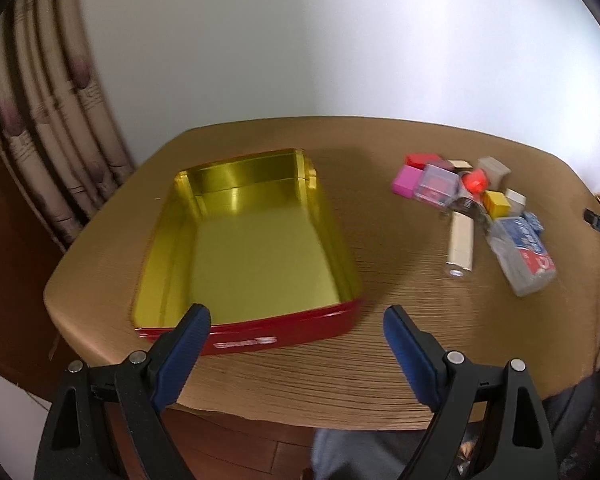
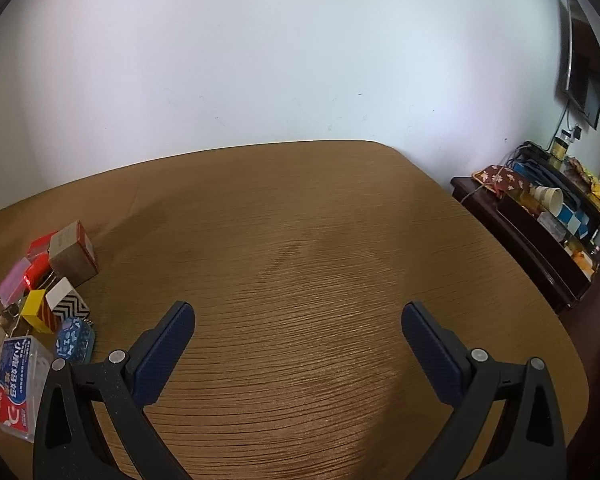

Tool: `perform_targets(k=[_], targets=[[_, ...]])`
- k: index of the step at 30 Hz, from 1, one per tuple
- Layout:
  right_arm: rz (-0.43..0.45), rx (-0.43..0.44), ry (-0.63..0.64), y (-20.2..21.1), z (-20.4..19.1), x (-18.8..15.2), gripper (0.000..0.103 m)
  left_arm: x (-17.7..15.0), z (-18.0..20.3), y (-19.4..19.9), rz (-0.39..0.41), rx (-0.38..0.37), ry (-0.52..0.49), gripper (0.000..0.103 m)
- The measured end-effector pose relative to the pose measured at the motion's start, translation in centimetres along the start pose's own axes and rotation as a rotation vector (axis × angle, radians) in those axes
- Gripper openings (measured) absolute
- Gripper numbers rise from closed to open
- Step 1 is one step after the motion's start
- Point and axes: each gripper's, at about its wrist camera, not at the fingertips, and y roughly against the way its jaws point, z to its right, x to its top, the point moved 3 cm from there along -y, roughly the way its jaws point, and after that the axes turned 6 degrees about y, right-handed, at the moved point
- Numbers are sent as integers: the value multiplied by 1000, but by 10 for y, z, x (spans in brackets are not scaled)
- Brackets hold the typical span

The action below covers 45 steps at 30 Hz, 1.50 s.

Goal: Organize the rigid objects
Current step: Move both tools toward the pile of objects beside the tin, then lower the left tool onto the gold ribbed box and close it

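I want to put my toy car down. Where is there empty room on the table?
Bare wood lies between the red tin and the pile of small boxes, and across the whole table right of that pile. The tin's gold inside is empty too. The pile itself is crowded.

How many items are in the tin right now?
0. The red tin sits open on the table with its gold floor bare. All the small items, such as the pink block and clear case, lie in a pile beside it.
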Motion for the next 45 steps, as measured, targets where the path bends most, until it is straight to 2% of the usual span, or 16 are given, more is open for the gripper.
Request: perform_targets(k=[5,10,18,24,33,37,41,43,45], targets=[[20,18,28,4,-10,-3,102,6,37,-2,-10,-37,-57,91],[10,52,20,4,-15,-6,102,19,71,-22,-88,-105,-87,91],[11,101,-12,-4,-3,-5,102,35,113,-61,-156,-102,-179,91],[21,118,6,-1,-9,-11,102,47,137,-92,-218,-150,-233,91],[8,133,-8,-2,-5,-12,102,49,148,-138,-355,-226,-287,91],[-5,132,-5,-5,-6,-12,102,46,147,-153,-363,-194,-310,92],[-16,140,-11,-7,-7,-14,102,48,139,-162,-375,-240,-259,93],[-18,143,-17,-7,-7,-13,102,47,135,-164,-365,-247,-282,96],[-20,143,-16,-8,-7,-13,102,47,134,-166,-351,-196,-318,103]])
